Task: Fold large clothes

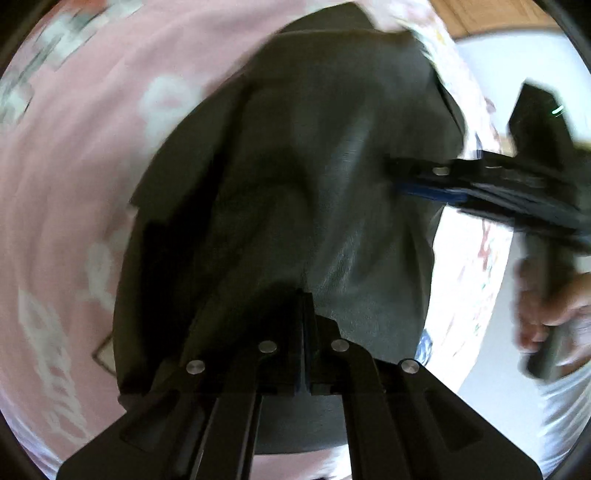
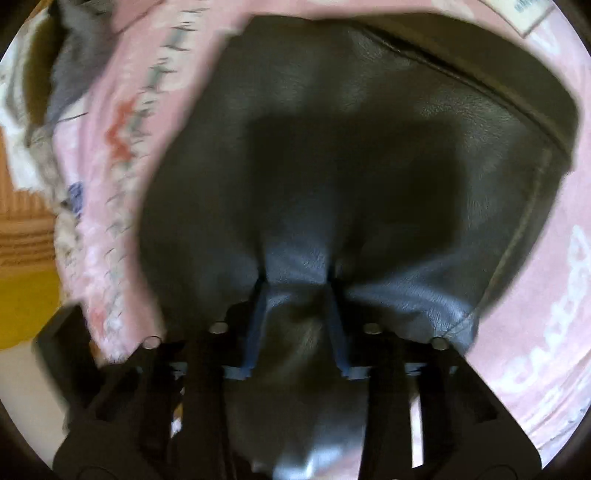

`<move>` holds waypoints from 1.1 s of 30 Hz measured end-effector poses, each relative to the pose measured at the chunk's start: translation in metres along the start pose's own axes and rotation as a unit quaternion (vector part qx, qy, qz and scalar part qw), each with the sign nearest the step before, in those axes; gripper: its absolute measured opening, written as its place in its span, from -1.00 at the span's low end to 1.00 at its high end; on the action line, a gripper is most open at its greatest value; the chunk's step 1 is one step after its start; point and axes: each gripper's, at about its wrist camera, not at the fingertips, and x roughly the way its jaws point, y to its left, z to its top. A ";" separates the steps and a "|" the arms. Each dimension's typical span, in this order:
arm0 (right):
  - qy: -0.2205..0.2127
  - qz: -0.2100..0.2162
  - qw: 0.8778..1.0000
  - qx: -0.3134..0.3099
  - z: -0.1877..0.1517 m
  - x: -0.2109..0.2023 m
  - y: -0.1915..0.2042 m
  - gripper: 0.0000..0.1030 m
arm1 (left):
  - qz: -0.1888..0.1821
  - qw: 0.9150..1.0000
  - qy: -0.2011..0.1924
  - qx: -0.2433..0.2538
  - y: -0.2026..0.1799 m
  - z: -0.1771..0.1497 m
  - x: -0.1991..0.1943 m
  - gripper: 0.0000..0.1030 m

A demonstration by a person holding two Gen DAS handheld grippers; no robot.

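A dark grey-green leather-like garment [image 1: 314, 184] lies over a pink printed bedspread [image 1: 74, 184]. My left gripper [image 1: 304, 295] is shut on a fold of the garment at its near edge. My right gripper [image 2: 295, 280] has its fingers [image 2: 258, 291] a little apart with a bunch of the garment [image 2: 332, 147] pinched between them. The right gripper also shows in the left wrist view [image 1: 417, 177], reaching in from the right onto the garment's right edge, held by a hand [image 1: 554, 314]. Both views are blurred by motion.
The pink bedspread [image 2: 535, 258] surrounds the garment. A white wall [image 1: 517, 74] and wooden furniture [image 1: 491, 14] stand beyond the bed's far right. A grey cloth [image 2: 74, 55] lies at the bed's edge, with a wooden and yellow floor area [image 2: 26, 258] beside it.
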 end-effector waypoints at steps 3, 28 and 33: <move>-0.029 0.018 0.998 0.054 0.008 0.009 -0.010 -0.60 | 0.013 1.000 -0.010 -0.008 0.015 -0.011 -0.004 -0.94; -0.023 0.018 0.999 -0.025 0.053 0.019 0.087 -0.81 | 0.104 0.990 -0.008 0.094 -0.031 -0.039 0.047 -0.94; -0.151 -0.093 0.984 -0.028 0.040 -0.086 0.036 -0.79 | 0.126 0.983 -0.001 0.135 -0.046 -0.048 0.054 -0.94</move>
